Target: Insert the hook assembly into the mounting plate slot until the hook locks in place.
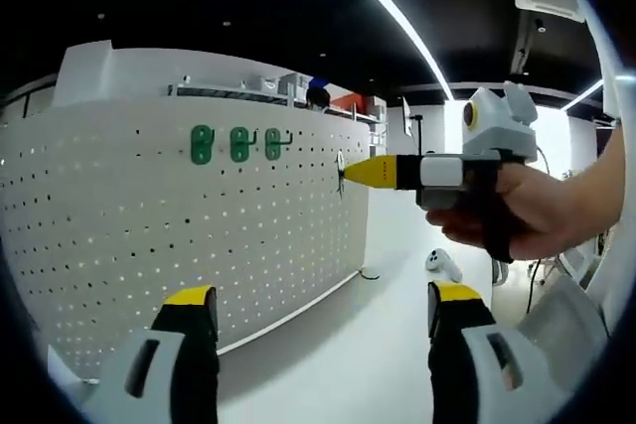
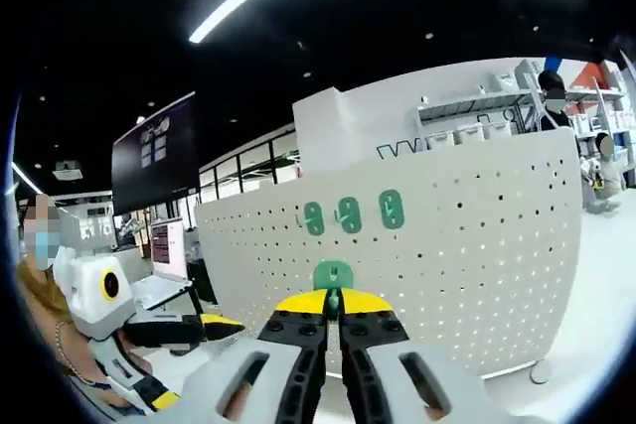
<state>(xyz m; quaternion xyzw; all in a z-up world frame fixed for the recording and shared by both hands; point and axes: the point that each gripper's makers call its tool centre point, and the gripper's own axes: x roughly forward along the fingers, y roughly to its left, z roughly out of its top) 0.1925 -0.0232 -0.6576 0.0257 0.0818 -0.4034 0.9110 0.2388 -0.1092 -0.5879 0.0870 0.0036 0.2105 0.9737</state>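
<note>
The hook (image 2: 333,275), a small green plastic piece with a metal prong, sits pinched at the tips of the right gripper (image 2: 333,303), whose jaws are pressed together on its lower edge; it is held up in front of the pegboard (image 2: 467,245), below the row of three hooks (image 2: 350,214) already seated there. In the left gripper view the right gripper (image 1: 350,174) comes in from the right, held in a hand (image 1: 517,211), its yellow tips just at the board's face to the right of those three hooks (image 1: 238,143), with something thin and dark at the tips that is probably the prong. The left gripper (image 1: 323,310) stands spread and holds nothing, well back from the board. The hook looks light and rigid, so it should not sag or bend, but smooth plastic held by one thin edge could twist in the grip when pushed; a hold low on the green plate, leaving the back prongs free, suits the insertion, and the push should be square to the board. The board looks like thin sheet and may flex a little. Hidden: the hook's back side and its prongs in the right gripper view, the exact hole it is aimed at, and whether it touches the board yet; the fisheye bends the board, so alignment is hard to judge.
</note>
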